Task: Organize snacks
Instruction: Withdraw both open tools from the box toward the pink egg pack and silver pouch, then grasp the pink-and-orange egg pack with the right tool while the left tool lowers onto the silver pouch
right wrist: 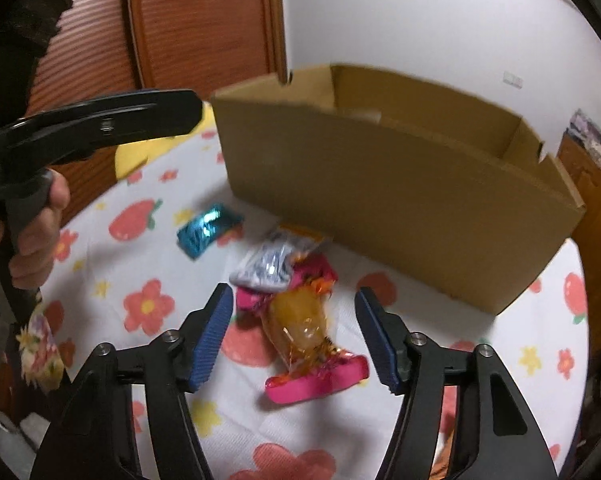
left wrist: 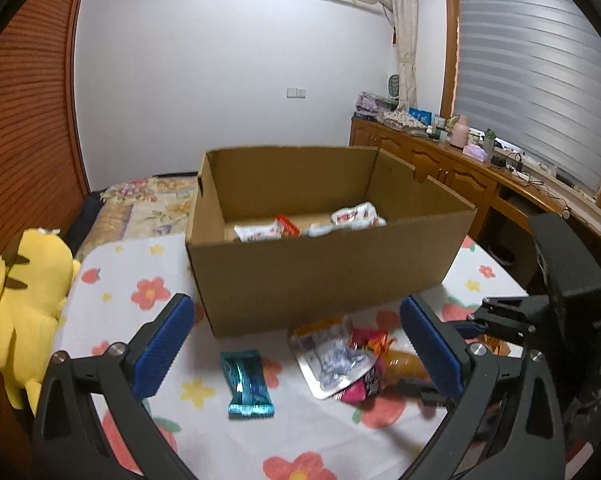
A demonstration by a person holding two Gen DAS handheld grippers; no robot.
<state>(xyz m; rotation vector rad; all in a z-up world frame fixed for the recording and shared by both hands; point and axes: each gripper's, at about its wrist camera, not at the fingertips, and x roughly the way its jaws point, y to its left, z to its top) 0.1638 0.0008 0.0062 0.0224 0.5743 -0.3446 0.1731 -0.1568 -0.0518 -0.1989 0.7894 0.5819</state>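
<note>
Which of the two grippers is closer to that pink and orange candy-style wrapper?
Right. The right gripper straddles the pink and orange wrapper, open; the left gripper hangs open beside it, above the teal packet.

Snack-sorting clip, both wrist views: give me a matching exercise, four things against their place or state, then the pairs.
Things:
1. teal packet
2. pink-and-orange packet
3. white-and-red packets
4. yellow plush toy

Places or states:
A. inside the cardboard box
B. between the open right gripper fingers
C. at the bed's left edge
D. alone on the floral sheet, before the left gripper

Pairs: 1-D, 2-B, 3-A, 4-C
</note>
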